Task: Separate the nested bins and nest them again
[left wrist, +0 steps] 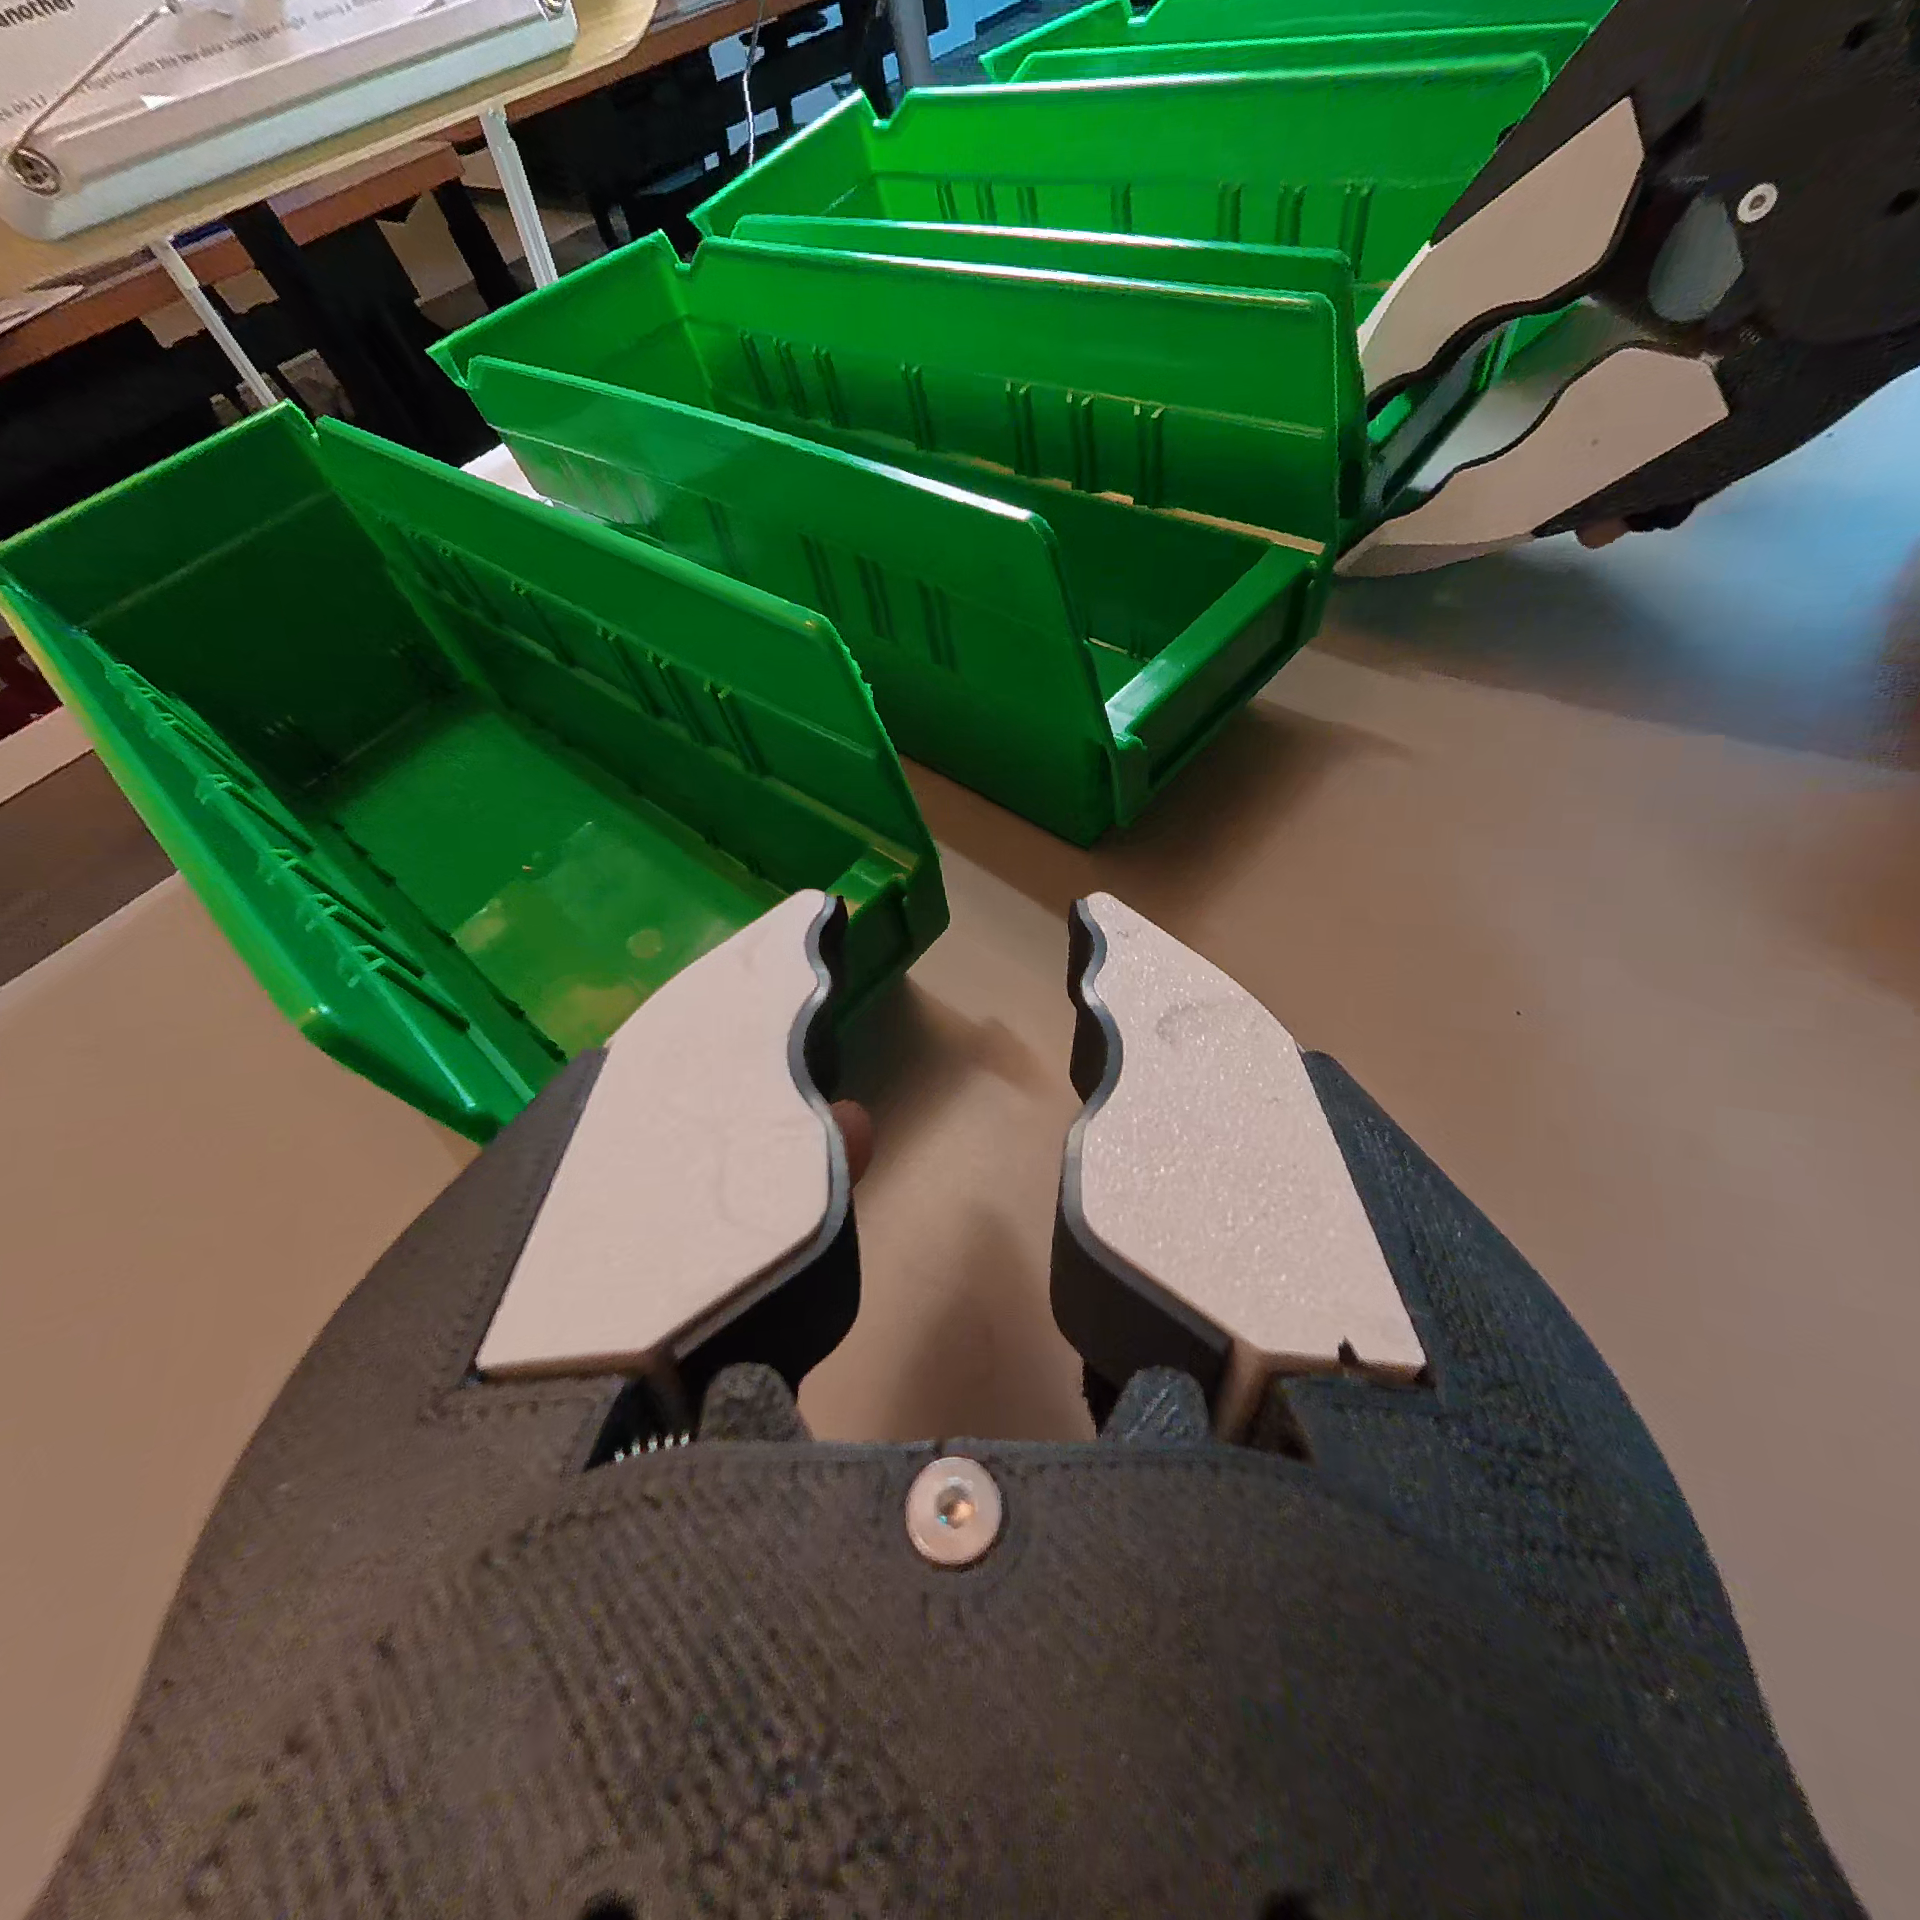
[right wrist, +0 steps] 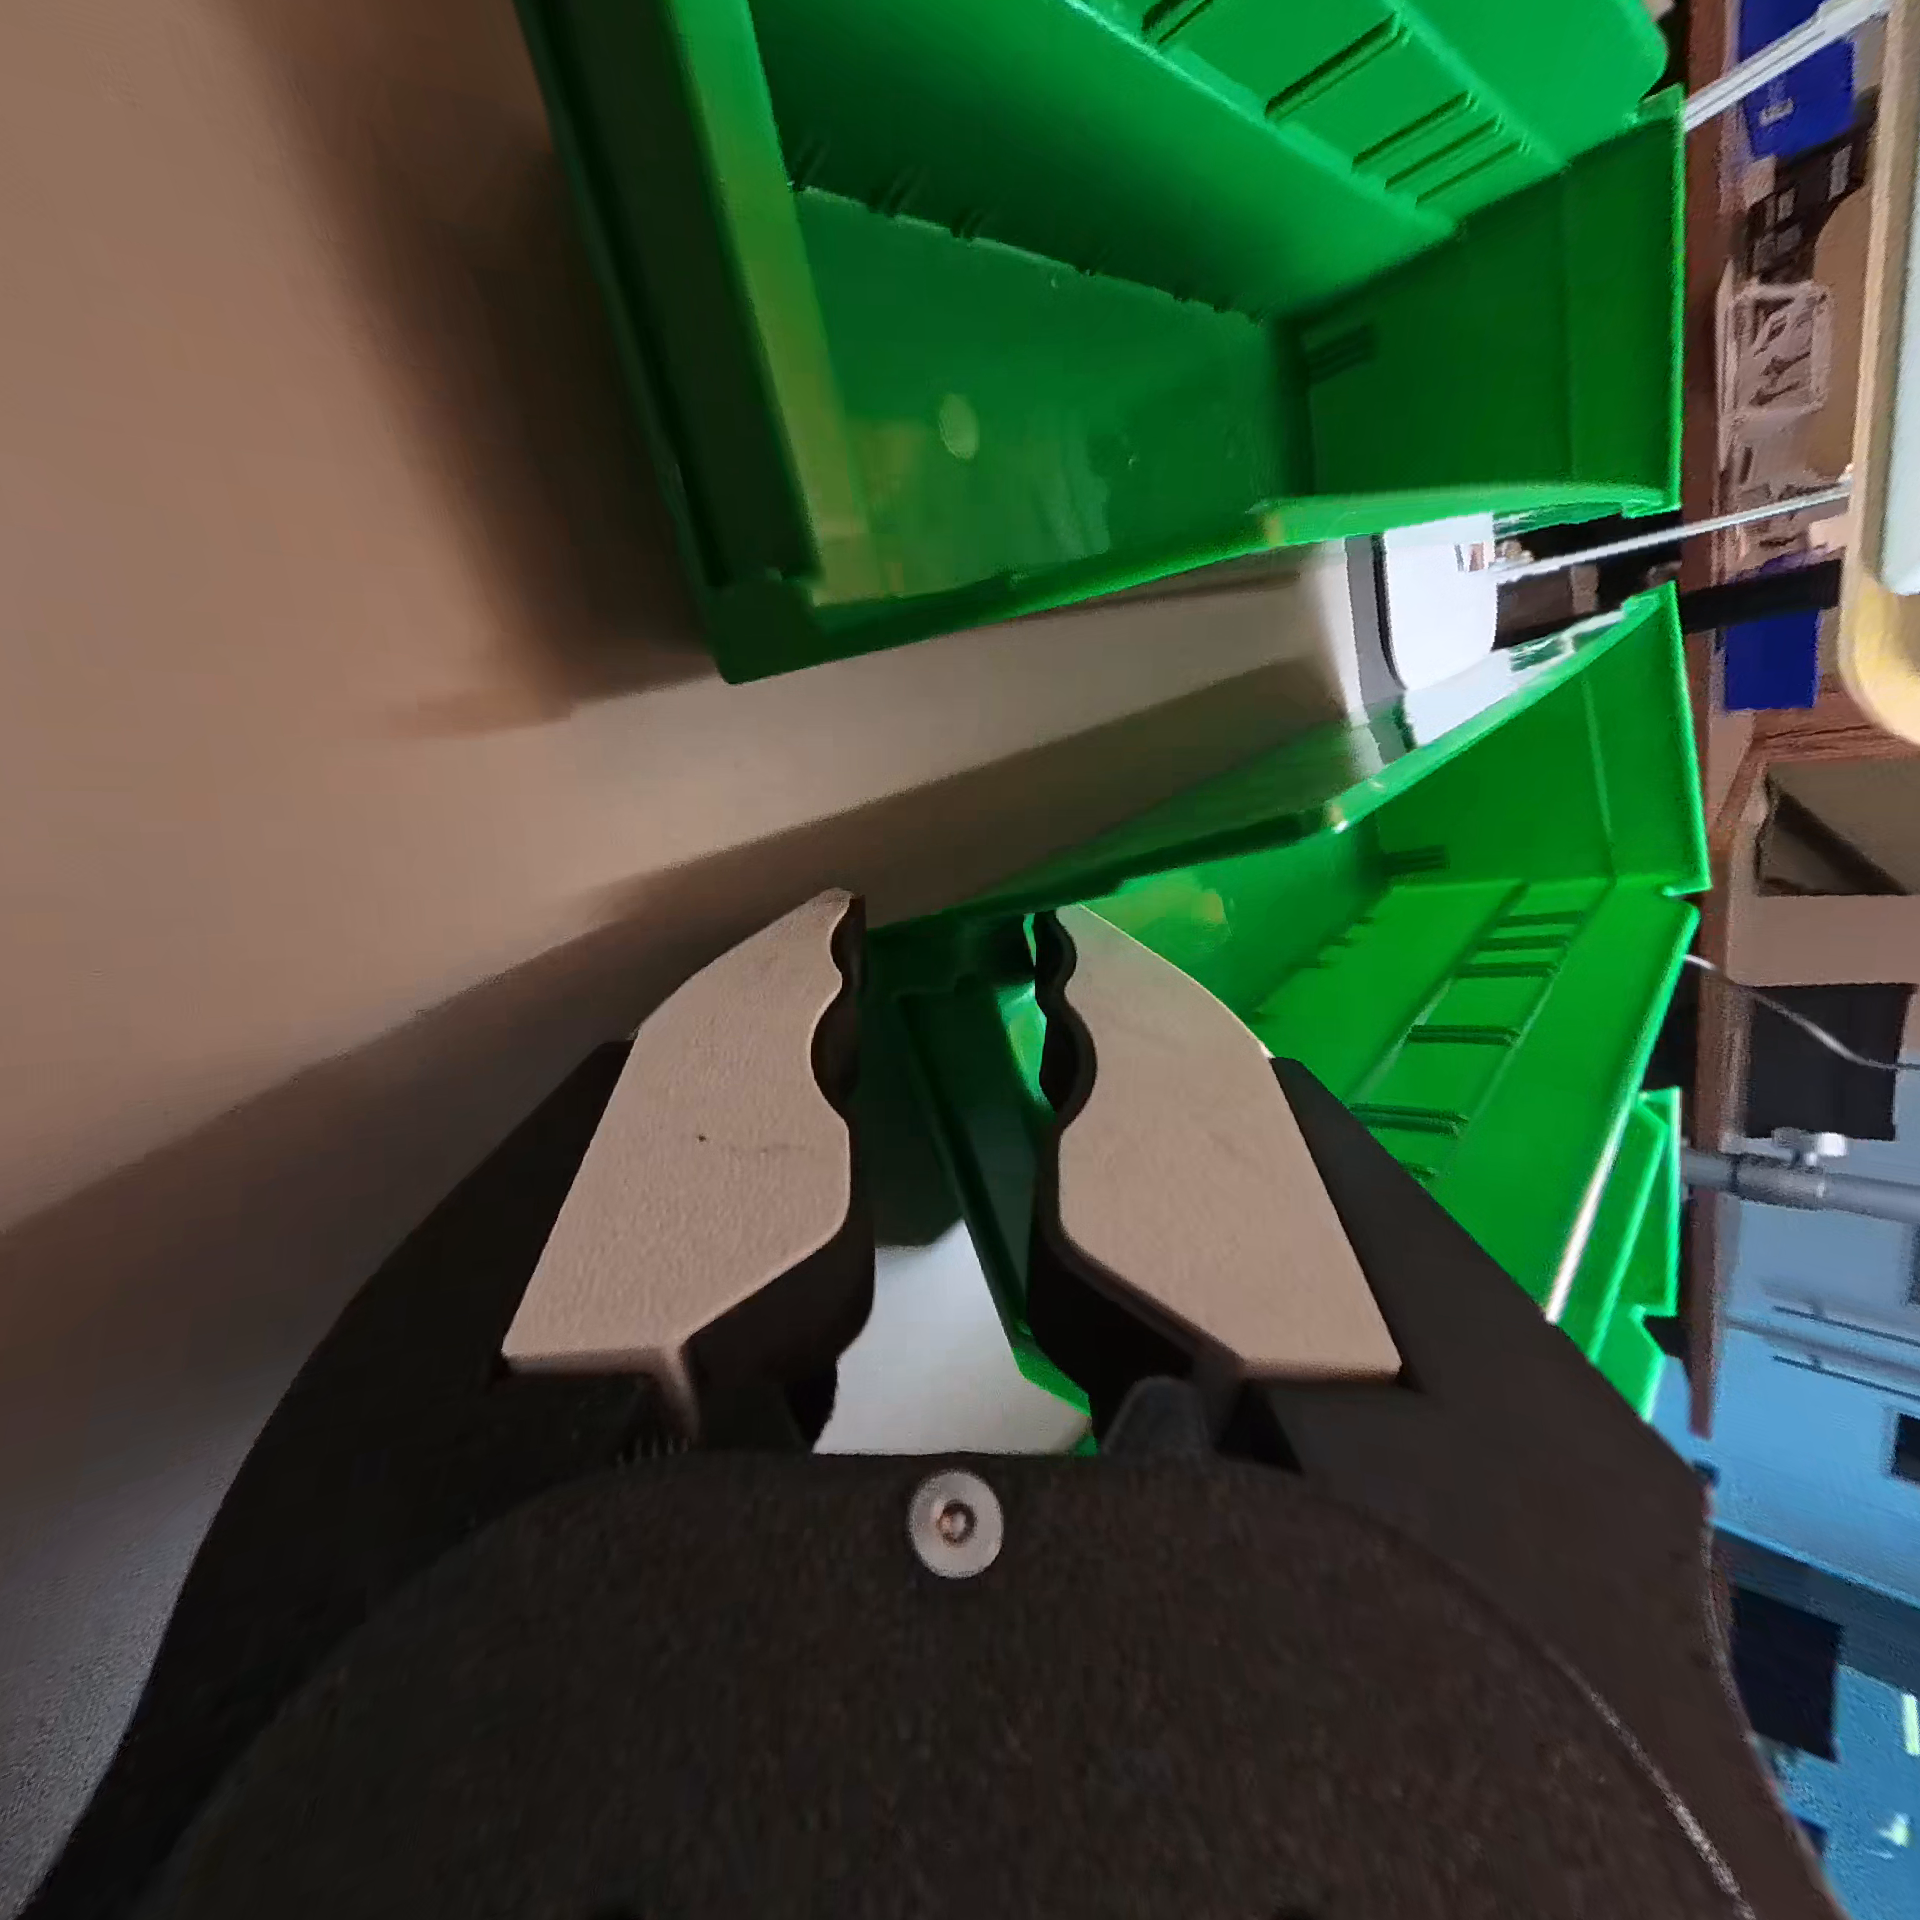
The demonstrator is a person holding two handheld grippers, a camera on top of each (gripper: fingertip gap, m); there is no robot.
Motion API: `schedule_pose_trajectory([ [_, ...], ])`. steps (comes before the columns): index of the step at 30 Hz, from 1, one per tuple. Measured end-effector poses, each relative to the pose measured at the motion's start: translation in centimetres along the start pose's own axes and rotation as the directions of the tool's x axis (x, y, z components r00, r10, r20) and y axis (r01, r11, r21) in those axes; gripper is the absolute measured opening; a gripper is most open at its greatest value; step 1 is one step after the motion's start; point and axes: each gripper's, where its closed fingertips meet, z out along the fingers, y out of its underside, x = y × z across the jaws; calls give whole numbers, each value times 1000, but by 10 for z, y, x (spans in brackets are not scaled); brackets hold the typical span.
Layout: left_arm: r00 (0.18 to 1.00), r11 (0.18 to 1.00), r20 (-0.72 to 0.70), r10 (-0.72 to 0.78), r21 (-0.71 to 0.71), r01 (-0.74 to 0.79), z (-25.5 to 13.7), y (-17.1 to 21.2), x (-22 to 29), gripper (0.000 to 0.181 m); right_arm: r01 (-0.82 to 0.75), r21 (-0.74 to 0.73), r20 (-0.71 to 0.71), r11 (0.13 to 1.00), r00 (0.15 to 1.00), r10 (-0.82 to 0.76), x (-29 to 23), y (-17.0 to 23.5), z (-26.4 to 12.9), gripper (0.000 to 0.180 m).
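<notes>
Several green bins stand in a row on the tan table (left wrist: 1507,1039). A single green bin (left wrist: 416,790) lies nearest at the left. My left gripper (left wrist: 956,914) is open and empty, its left finger just at this bin's front corner. Beside it is another bin (left wrist: 935,644), with a tilted bin (left wrist: 1039,353) raised over it. My right gripper (left wrist: 1382,457) is shut on this tilted bin's front wall. In the right wrist view my right gripper (right wrist: 945,935) has that front wall (right wrist: 966,1091) between its fingers, with the bin (right wrist: 1455,935) stretching away and another bin (right wrist: 1039,364) alongside.
More green bins (left wrist: 1247,135) stand behind the held one. A white box on thin metal legs (left wrist: 260,94) sits on a wooden table at the back left, with dark furniture beyond. The table's left edge (left wrist: 62,758) runs close to the nearest bin. The tips of one gripper are about 20 cm away from the tips of the other.
</notes>
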Motion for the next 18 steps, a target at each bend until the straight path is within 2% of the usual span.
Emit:
schedule_pose_trajectory([
  [7, 1000, 1000, 1, 2, -2, -2, 1, 1, -1, 41, -77, 44, -67, 996, 995, 80, 13, -4, 11, 33],
  [9, 1000, 1000, 4, 3, 2, -3, 0, 0, -1, 41, -128, 86, -27, 988, 991, 131, 16, -11, -3, 45],
  [12, 1000, 1000, 2, -9, 8, 9, -1, -1, -3, 41, -339, 247, 5, 908, 937, 348, 49, -25, -51, 47],
  [14, 1000, 1000, -5, -17, 4, 17, 0, 0, -2, 41, -452, 262, -118, 853, 862, 493, 90, 2, -76, 46],
  [16, 1000, 1000, -9, -10, 3, 11, 1, 0, 0, 41, -542, 224, -269, 810, 764, 586, 122, 49, -88, 49],
  [18, 1000, 1000, -8, 1, 8, -1, 0, -1, 1, 41, -656, 159, -286, 738, 685, 670, 123, 91, -82, 55],
])
